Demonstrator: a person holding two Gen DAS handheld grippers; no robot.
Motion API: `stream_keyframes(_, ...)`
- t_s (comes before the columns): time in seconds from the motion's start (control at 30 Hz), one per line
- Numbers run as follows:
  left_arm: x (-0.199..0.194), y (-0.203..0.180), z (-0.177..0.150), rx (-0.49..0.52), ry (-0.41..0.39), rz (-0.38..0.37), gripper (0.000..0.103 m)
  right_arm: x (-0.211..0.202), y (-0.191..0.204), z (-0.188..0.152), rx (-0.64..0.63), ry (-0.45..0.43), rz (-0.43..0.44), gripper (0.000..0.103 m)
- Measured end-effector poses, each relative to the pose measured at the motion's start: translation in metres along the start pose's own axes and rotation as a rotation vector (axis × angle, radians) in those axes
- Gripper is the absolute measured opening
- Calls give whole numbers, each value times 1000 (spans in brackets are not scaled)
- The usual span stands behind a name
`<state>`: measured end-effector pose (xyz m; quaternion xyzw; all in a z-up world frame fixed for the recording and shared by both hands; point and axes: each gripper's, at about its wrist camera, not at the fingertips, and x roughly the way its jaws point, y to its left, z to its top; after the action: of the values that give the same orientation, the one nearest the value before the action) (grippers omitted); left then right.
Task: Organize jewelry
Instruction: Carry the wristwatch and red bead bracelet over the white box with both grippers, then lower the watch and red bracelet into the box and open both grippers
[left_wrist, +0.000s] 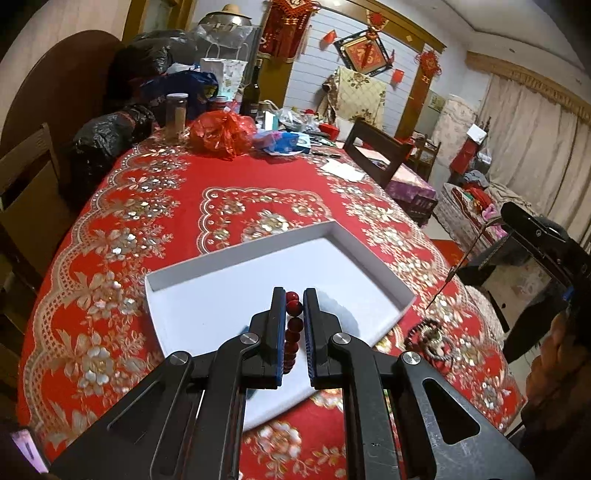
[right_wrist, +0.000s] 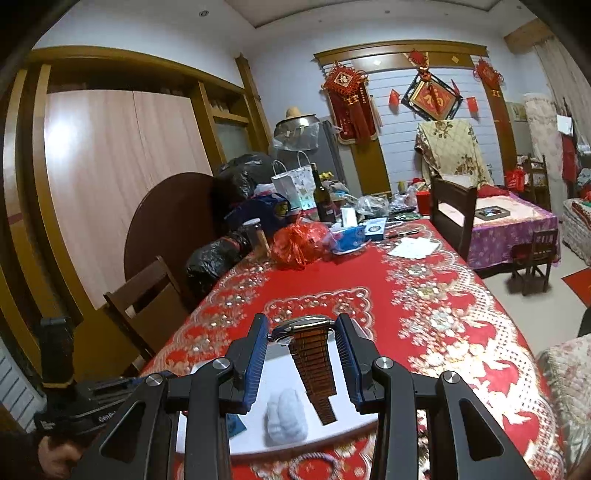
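Note:
In the left wrist view my left gripper (left_wrist: 294, 297) is shut on a red bead bracelet (left_wrist: 294, 325) and holds it over the open white tray (left_wrist: 207, 295) on the red tablecloth. A dark bead bracelet (left_wrist: 430, 338) lies on the cloth right of the tray. In the right wrist view my right gripper (right_wrist: 303, 325) is shut on a wristwatch (right_wrist: 304, 326) with a brown banded strap (right_wrist: 314, 373) that hangs down above the white tray (right_wrist: 354, 417). A white cotton wad (right_wrist: 286, 419) lies in the tray. A thin cord bracelet (right_wrist: 314, 461) lies on the cloth near the tray's front edge.
The far end of the table holds a red plastic bag (left_wrist: 221, 133), black bags (left_wrist: 107, 136), a jar (left_wrist: 176, 114), a bottle (right_wrist: 322, 195) and tissue packs. Wooden chairs (right_wrist: 147, 299) stand at both sides. A person's head (left_wrist: 554, 354) is at the right.

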<state>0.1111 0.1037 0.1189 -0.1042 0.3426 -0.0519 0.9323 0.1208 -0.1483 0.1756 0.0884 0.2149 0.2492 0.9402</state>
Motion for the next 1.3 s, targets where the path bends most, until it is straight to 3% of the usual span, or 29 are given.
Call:
stream_keyframes(0.13,11,6,7,-12,0,-3,8,27,5,2,5,31,46,36)
stream_keyframes(0.3,43,9,6,-33,50,-11,8,65,1,-18,13,104,44,36)
stream_keyframes(0.53,93,15,-9,-44,126,26,8,123,-36,-62,117,289,27,36)
stream_keyframes(0.83,117,19,-28,-39,181,62,8,153,-62,-92,166,457,-28,36)
stream_keyframes(1.3,116,24,-33,-47,187,84,10,158,-57,-98,160,463,-19,36)
